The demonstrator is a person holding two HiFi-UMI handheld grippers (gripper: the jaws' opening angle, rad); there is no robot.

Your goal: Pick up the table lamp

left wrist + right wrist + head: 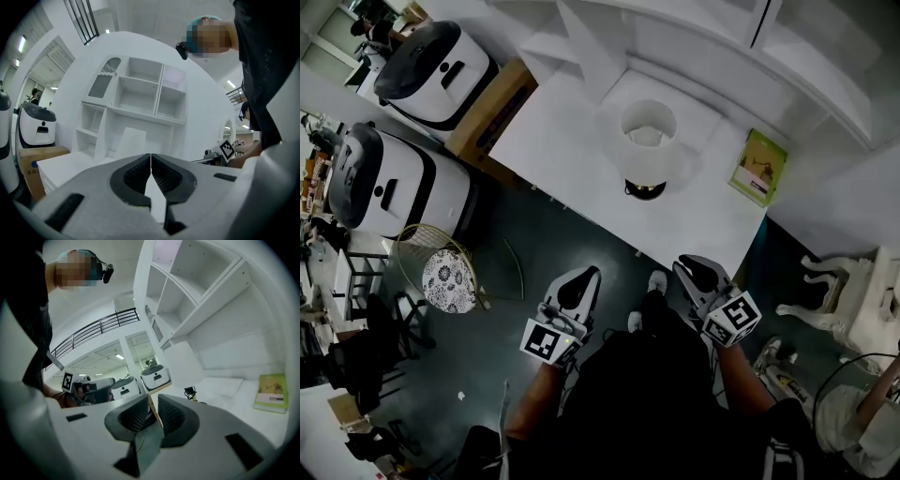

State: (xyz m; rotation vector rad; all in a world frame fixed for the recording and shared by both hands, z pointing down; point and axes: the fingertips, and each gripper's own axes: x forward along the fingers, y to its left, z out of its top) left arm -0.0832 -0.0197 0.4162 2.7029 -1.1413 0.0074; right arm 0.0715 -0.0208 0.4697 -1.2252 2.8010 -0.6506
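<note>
Left claw (584,277), right claw (692,270) off desk (572,127); book (758,167) beside table lamp (648,142).

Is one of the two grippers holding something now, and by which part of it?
Nothing is held. The left gripper is shut on nothing, and the right gripper has its jaws a little apart and empty. The lamp stands on the table, away from both.

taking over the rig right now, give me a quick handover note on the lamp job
Left hand-held gripper: jaws together, empty, held short of the desk.
Right hand-held gripper: jaws a narrow gap apart, nothing between them, also short of the desk.
Table lamp: upright on the desk, untouched; a green booklet lies to its right in the head view.
Done: nothing yet.
Left: reach in, open, grip the lamp, lift it.
</note>
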